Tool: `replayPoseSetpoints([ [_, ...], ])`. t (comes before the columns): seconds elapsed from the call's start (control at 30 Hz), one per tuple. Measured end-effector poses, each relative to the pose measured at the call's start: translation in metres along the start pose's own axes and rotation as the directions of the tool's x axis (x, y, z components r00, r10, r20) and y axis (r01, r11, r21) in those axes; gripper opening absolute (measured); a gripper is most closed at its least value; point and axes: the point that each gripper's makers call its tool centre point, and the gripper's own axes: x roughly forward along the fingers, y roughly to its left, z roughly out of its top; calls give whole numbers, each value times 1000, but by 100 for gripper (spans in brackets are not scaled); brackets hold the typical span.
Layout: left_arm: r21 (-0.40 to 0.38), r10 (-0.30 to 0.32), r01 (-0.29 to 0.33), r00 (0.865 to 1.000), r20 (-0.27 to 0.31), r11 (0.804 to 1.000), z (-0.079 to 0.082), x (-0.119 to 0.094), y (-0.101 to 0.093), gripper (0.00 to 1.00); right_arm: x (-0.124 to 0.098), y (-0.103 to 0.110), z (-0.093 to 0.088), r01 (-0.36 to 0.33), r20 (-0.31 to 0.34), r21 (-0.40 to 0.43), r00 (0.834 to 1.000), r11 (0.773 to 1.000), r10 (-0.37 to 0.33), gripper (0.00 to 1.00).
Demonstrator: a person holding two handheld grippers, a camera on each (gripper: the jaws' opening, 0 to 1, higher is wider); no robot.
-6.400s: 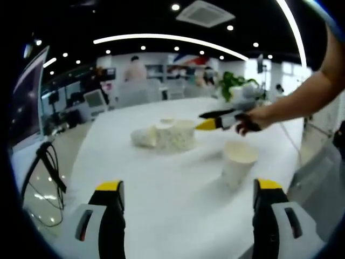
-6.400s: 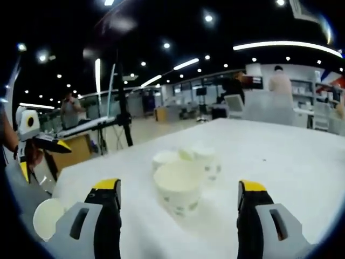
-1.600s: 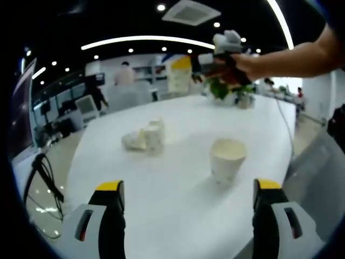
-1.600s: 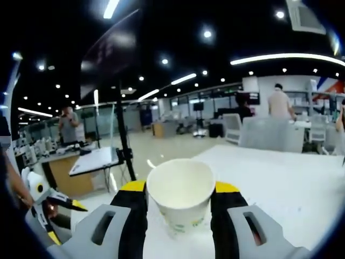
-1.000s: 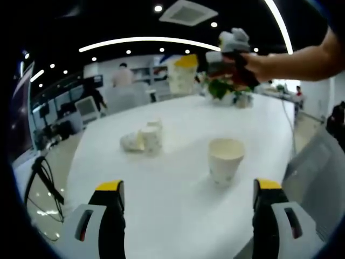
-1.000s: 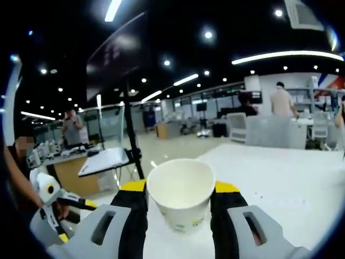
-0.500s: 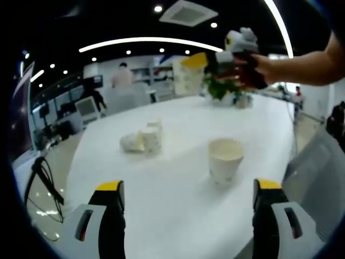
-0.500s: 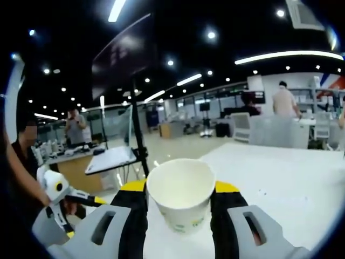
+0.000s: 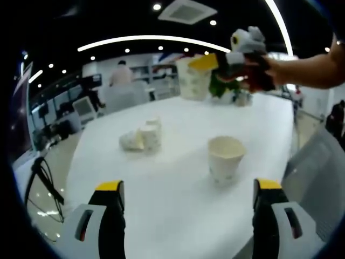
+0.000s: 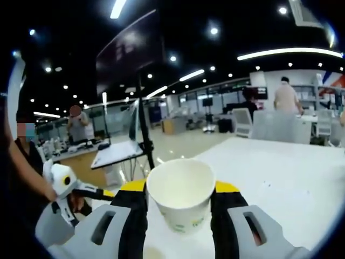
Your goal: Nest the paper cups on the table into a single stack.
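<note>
Gripping empty paper cup [image 10: 181, 198], right gripper [image 10: 180, 200].

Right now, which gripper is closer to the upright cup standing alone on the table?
Left, as far as I can judge. The left gripper sits low at the table edge, open, with the lone upright cup just ahead. The right gripper is raised above the table, clamping another cup.

Since 6.4 s ago the right gripper [image 10: 180, 208] has closed on a paper cup [image 10: 181, 195] from the far cluster [image 9: 141, 137] and lifted it off the table [image 9: 172, 178]. In the left gripper view, over the last 1.6 s, right gripper [image 9: 213, 61] and held cup [image 9: 194, 79] have drifted rightward, now high above the standing cup [image 9: 225, 157]. Cluster is one cup smaller.
</note>
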Motion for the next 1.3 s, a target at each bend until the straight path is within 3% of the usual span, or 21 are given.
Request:
replayPoseSetpoints([
  [0.2,-5,-4,4,1000,10,1000,1,0,1,99,-4,8,-8,-8,-32,-13,999,1000,7,42],
  [0.33,-9,-9,9,1000,14,1000,2,0,1,99,-10,12,-7,-5,-14,9,1000,1000,5,42],
  [0.43,-26,-37,38,999,37,999,7,-1,-4,99,-13,17,-9,-11,-26,-33,1000,999,11,42],
  [0.57,-14,-45,45,999,22,999,5,-1,-7,99,-18,25,-11,-28,-35,-50,999,998,26,42],
  [0.77,-24,-41,41,999,-5,999,0,0,-5,99,-28,33,-14,-33,-23,-18,999,999,33,42],
  [1.3,-11,-36,36,999,3,999,1,-2,-5,99,-47,69,-16,-86,-15,6,996,996,86,43],
])
